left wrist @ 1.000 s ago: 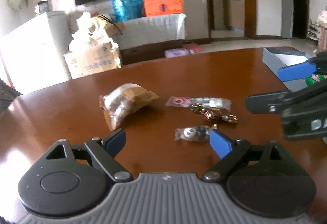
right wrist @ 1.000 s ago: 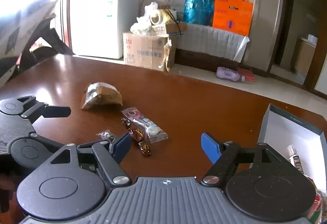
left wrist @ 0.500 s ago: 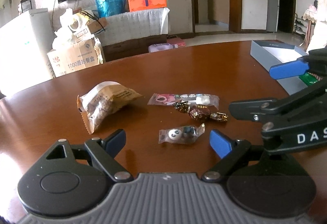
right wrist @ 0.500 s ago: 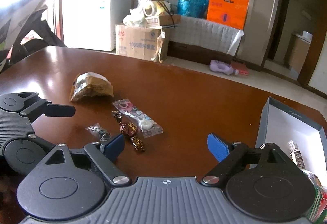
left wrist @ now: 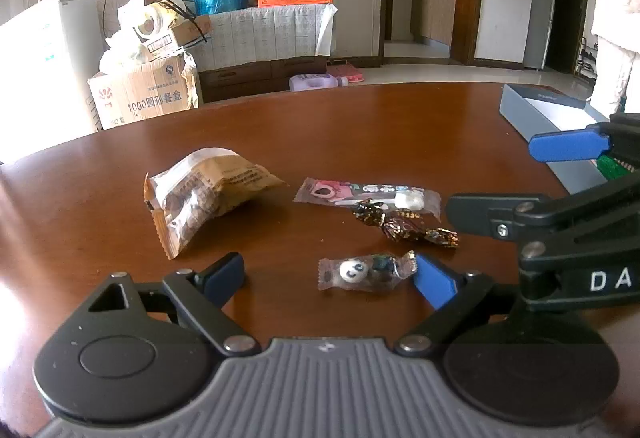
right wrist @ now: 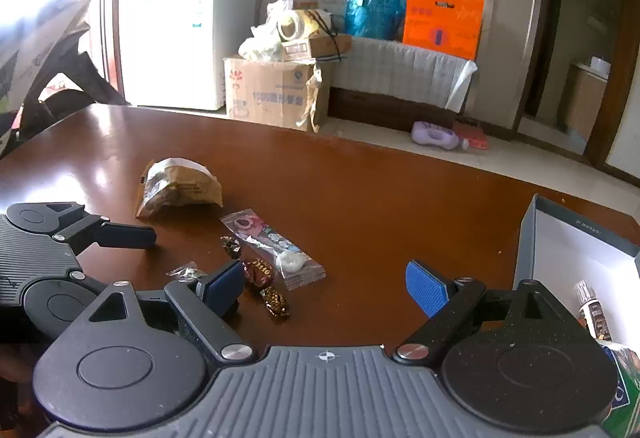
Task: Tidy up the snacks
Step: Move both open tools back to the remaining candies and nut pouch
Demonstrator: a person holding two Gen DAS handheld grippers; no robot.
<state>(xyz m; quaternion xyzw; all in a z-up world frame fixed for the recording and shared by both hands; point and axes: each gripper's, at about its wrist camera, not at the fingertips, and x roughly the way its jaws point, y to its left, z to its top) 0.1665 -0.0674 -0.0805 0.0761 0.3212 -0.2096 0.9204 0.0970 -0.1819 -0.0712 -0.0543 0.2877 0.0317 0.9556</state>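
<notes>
**Pick phase: L lining up on panda candy**

L gripper [left wrist: 330,276] jaws wide apart, nothing clamped; panda candy [left wrist: 366,272] lies on table [left wrist: 360,126] between its pads, touching or just beside the right pad, can't tell which. R gripper [right wrist: 324,284] jaws also apart, empty, w/ brown-wrapped candies [right wrist: 264,284] just beside its left pad. Brown snack bag [left wrist: 204,194] and clear long packet [left wrist: 368,194] lie mid-table. Box [right wrist: 576,250] at table's right edge, some items already inside. Judgement: sorting part done. Next: centre L on the candy, lower, close gently since wrapper is slippery, carry to box.

Bright left-side daylight, table glare, fisheye warping
</notes>
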